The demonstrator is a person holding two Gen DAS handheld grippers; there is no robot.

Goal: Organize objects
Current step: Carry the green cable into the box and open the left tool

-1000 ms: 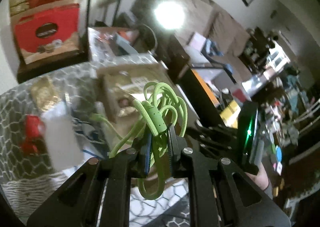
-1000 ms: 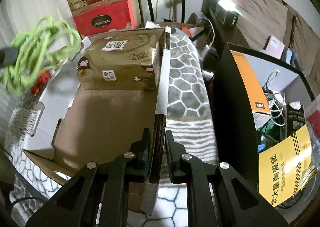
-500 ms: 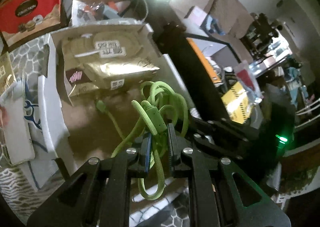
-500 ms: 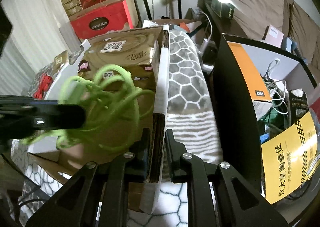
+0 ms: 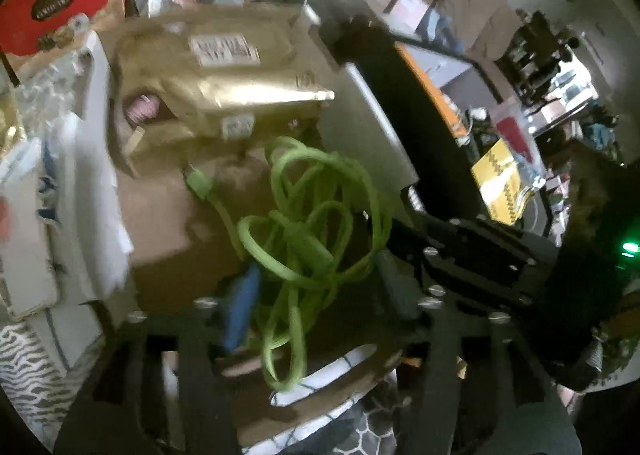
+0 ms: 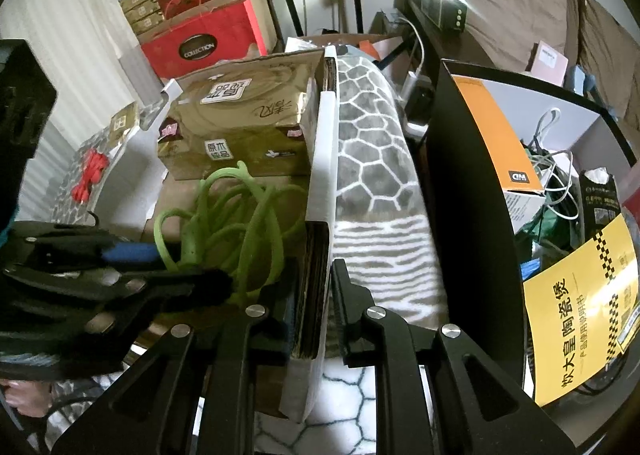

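The left gripper [image 5: 316, 291] has just been opening around the cable [image 5: 308, 239] over the box [image 6: 320, 159]; the right gripper [image 6: 310, 319] clamps the box wall, so lift the left gripper straight clear.

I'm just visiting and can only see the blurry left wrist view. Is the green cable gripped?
Observer: No. The right wrist view shows the left gripper with its jaws just opened. They stand apart around the cable, over the box.
Operator: And the other gripper?
Observer: The right gripper is shut on the box's white-edged wall.
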